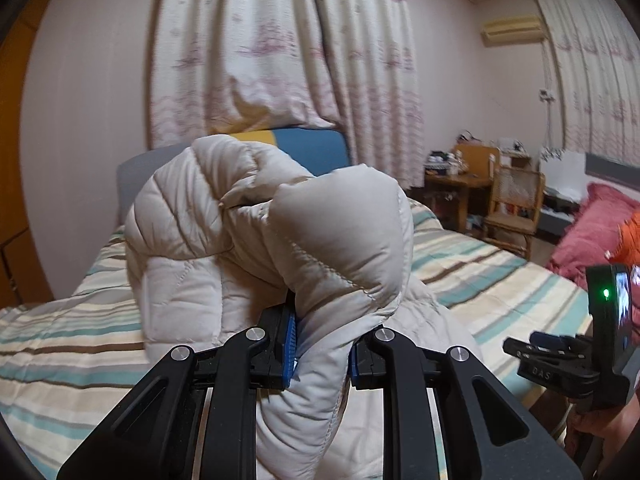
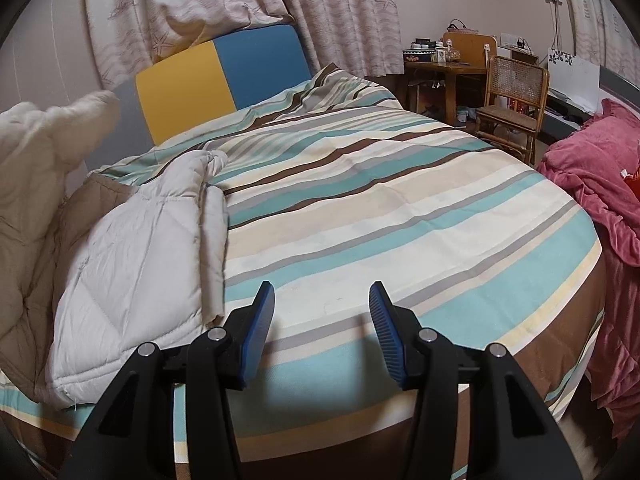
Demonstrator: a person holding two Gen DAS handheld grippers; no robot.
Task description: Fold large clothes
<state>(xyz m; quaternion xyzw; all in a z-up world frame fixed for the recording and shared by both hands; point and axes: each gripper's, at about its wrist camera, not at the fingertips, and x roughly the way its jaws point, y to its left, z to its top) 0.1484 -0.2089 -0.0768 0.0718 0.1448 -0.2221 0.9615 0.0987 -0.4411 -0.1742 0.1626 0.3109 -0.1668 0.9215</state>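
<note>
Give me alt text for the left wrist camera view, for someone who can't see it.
The left tool is clamped on a bunched fold of a puffy cream quilted jacket, holding it up over a bed with a striped cover. At the right edge the right tool shows side-on and empty, with patterned curtains and a wooden chair behind.

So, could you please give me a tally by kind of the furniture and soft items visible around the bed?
Beds with striped cover: 1
Cream quilted coats, clamped in the left tongs: 1
Pink blankets: 1
Cane chairs: 1
Wooden desks: 1
Yellow-and-blue panels: 1
Total: 6
</note>
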